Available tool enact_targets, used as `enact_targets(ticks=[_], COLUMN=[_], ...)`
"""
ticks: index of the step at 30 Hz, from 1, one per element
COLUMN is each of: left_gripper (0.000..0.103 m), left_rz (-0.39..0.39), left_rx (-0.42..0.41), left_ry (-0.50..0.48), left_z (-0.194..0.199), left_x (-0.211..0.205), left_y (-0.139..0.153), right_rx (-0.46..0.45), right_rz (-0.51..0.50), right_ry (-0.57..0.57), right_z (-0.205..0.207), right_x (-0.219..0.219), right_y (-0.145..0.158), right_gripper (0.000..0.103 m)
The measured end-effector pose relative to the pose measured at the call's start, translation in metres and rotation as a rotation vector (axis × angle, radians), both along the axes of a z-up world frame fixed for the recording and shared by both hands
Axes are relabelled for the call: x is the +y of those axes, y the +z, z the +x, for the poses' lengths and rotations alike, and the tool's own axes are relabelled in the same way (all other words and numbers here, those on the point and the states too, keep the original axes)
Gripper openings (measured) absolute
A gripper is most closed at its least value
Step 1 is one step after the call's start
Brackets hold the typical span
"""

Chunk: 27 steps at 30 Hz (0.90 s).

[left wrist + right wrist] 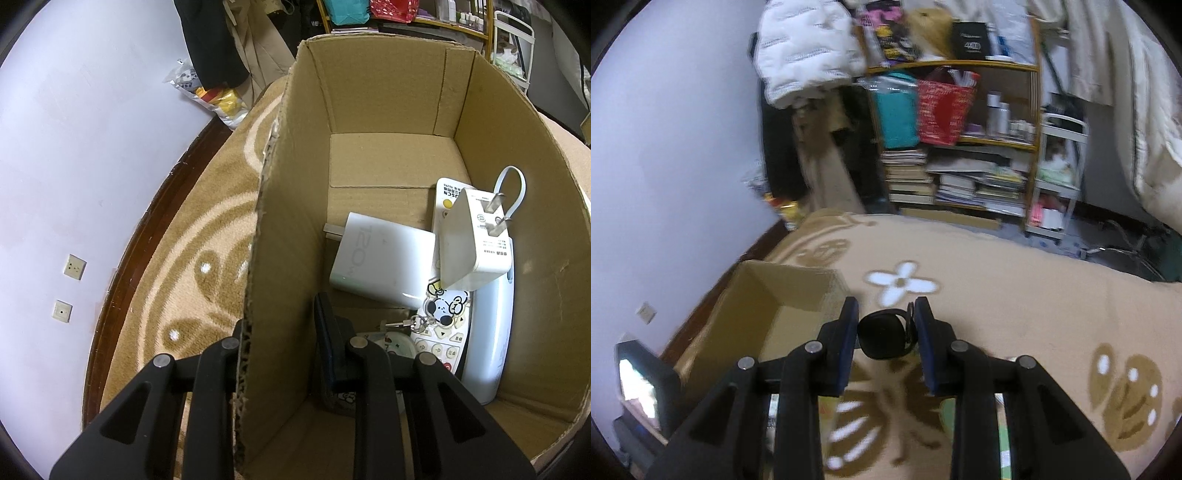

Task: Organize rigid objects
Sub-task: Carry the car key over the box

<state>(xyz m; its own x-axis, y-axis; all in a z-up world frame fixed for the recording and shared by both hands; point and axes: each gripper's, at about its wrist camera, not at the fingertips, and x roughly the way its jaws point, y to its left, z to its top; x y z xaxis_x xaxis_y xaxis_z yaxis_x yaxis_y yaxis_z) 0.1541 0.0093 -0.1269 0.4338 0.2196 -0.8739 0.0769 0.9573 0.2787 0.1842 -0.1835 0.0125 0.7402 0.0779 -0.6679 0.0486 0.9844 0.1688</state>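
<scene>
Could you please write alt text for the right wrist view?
The right gripper holds a small black rounded object above a tan flower-patterned rug. An open cardboard box sits to its left, near the wall, with a cluttered bookshelf behind.

I see a messy bookshelf [960, 147], a tan flower-pattern rug [997, 277], and two wall sockets [75, 266].

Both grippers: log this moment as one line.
left gripper: straddles box wall, grip unclear | right gripper: shut on black fob, over rug | box contents: chargers, remote, keychain
</scene>
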Motion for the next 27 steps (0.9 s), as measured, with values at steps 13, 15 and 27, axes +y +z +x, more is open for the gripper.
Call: enact_targets(ticks=[13, 15, 27], left_gripper=[0.023, 0.023, 0.023], left_rz=[-0.009, -0.011, -0.015], left_rx=[0.003, 0.003, 0.006], left_ry=[-0.002, 0.0, 0.0], left_z=[0.0, 0.0, 0.0], left_x=[0.0, 0.001, 0.0], left_y=[-0.001, -0.001, -0.003], right_rx=[-0.021, -0.011, 0.052], right_rz=[-0.023, -0.009, 0.017], right_ry=[0.175, 0.194, 0.231], right_z=[-0.009, -0.009, -0.009], right_x=[0.073, 0.078, 0.084], right_y=[0.007, 0.004, -0.015], right_gripper=[0.032, 0.032, 0.033])
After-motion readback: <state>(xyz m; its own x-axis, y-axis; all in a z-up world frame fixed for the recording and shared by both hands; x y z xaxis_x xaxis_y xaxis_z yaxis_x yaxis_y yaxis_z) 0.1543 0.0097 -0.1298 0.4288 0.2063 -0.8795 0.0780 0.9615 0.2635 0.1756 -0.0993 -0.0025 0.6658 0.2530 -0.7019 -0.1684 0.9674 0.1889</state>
